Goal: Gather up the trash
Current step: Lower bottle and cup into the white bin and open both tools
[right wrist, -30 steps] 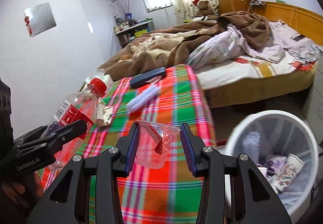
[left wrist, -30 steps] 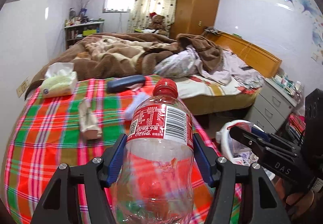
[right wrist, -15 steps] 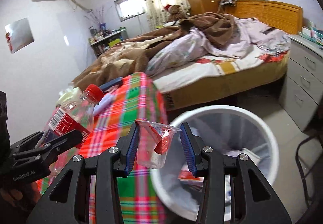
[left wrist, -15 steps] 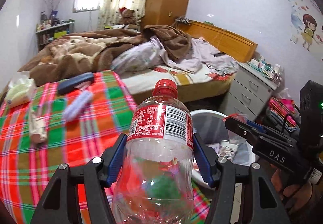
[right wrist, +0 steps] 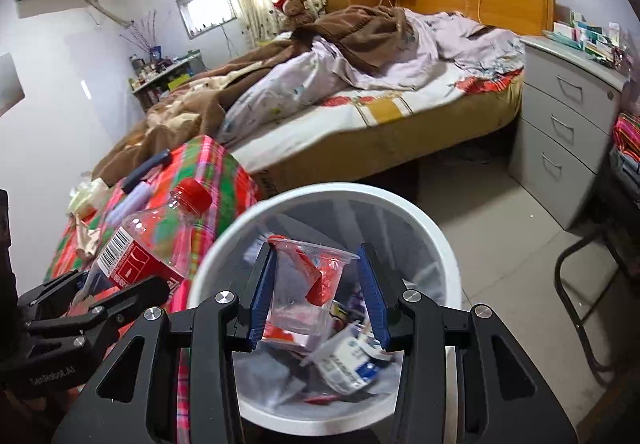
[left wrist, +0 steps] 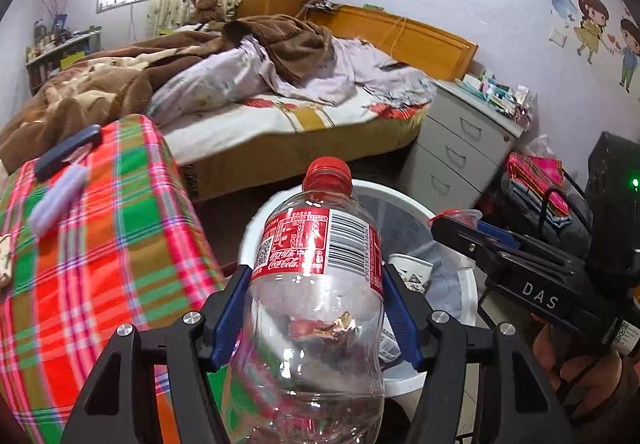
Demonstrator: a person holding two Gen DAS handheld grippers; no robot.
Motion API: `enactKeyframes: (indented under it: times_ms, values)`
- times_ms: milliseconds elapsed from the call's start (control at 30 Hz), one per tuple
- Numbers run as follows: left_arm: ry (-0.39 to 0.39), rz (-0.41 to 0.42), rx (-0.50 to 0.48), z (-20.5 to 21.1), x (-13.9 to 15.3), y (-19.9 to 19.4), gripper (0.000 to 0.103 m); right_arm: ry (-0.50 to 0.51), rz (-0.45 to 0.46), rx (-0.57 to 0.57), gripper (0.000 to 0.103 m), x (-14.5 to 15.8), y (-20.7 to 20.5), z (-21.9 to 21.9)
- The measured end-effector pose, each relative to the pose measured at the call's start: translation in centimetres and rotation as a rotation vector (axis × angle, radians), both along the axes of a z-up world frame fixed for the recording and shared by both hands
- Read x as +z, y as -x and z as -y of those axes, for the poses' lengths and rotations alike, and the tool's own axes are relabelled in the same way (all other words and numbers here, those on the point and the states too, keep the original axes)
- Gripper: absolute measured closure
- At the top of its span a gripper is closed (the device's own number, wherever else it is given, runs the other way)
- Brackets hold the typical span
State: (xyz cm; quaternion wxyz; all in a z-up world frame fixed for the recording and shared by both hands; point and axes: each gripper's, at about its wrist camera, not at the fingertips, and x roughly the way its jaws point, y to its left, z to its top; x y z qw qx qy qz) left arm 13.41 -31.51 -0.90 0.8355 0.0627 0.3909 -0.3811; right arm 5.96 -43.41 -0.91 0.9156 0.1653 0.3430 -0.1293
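Observation:
My left gripper (left wrist: 316,308) is shut on an empty clear Coca-Cola bottle (left wrist: 316,284) with a red cap, held upright beside the white trash bin (left wrist: 416,212). The bottle also shows in the right wrist view (right wrist: 148,244). My right gripper (right wrist: 316,288) is shut on a clear plastic cup (right wrist: 308,284) with a red scrap inside, held over the bin's mouth (right wrist: 400,204). The bin holds several pieces of paper and packaging. The right gripper also shows in the left wrist view (left wrist: 452,222).
A table with a plaid cloth (left wrist: 100,244) stands left of the bin, with a dark blue case (left wrist: 66,158), a pale wrapper (left wrist: 56,200) and a tissue pack (right wrist: 86,192) on it. A bed (left wrist: 280,112) lies behind. Grey drawers (left wrist: 460,148) and a chair frame (right wrist: 580,284) stand to the right.
Both grippers have swung right from over the table to the bin. The cup now hangs over the bin's opening and the bottle is at its left rim.

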Motion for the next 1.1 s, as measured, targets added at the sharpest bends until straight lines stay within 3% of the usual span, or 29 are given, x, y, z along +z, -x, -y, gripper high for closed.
enactKeyframes:
  times_ms: [433, 567, 1100]
  values:
    - [-0.015, -0.031, -0.018, 2.2, -1.9, -0.1, 0.038, -0.026, -0.09, -0.043, 0.06, -2.5, 0.3, 2.5]
    - [-0.004, -0.034, -0.014, 1.9, -1.9, -0.2, 0.038, -0.04, -0.078, -0.044, 0.041, -2.3, 0.7, 2.6]
    - [0.024, 0.005, 0.026, -1.0, 0.1, 0.4, 0.037, -0.018, -0.031, -0.037, 0.041, -0.6, 1.1, 1.3]
